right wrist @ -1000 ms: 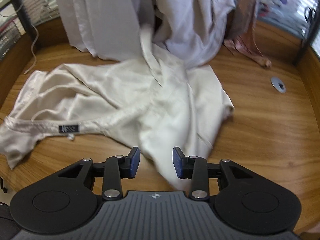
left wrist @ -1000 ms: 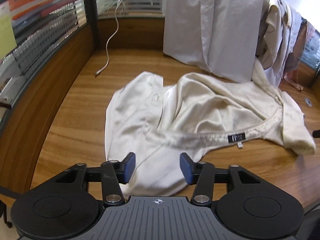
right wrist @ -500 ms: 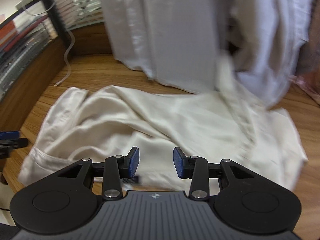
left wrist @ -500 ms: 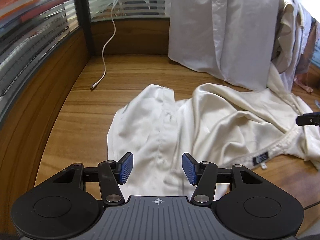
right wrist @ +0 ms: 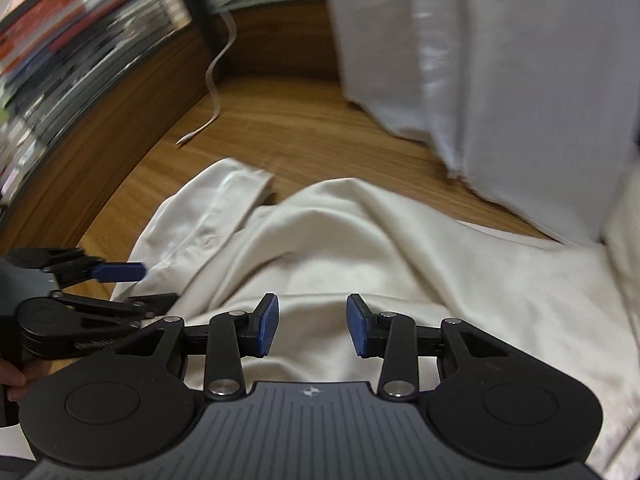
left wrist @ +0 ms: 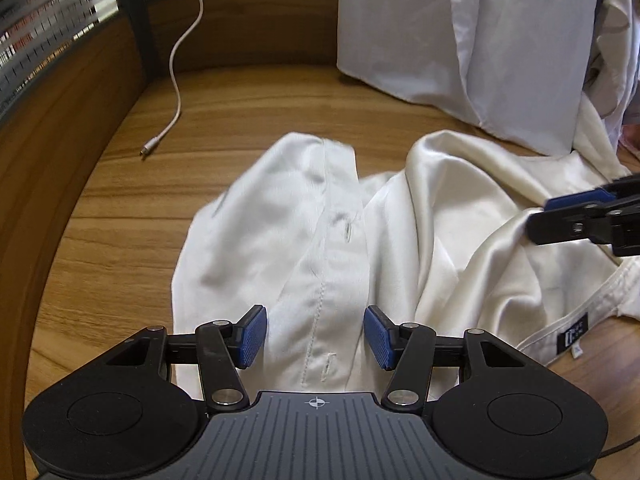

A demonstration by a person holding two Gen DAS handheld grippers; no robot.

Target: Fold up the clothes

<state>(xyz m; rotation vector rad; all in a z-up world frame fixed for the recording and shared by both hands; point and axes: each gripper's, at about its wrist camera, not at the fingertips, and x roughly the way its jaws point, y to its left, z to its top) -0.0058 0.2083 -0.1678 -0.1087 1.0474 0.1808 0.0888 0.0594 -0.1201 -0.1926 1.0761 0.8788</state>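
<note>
A cream satin shirt [left wrist: 448, 220] lies crumpled on the wooden table [left wrist: 120, 240], its button placket [left wrist: 320, 288] running toward me and its collar with a black label [left wrist: 572, 332] at the right. My left gripper [left wrist: 316, 336] hovers open just above the placket, blue pads on either side of it without pinching. My right gripper [right wrist: 312, 330] is open over the shirt's middle [right wrist: 360, 240], nothing pressed between its pads. Each gripper shows in the other's view: the right gripper [left wrist: 576, 216] at the right edge, the left gripper [right wrist: 140, 286] at the left.
A white cable [left wrist: 176, 80] trails onto the table at the back left. A white shirt [left wrist: 460, 40] hangs down at the back right with more garments beside it. A raised wooden rim [left wrist: 60, 120] with blinds above bounds the left side. A person's hand [right wrist: 12, 376] holds the left gripper.
Both grippers have moved left over the shirt and come lower. The right one swung from the shirt's right edge to its middle. Each now appears in the other's view.
</note>
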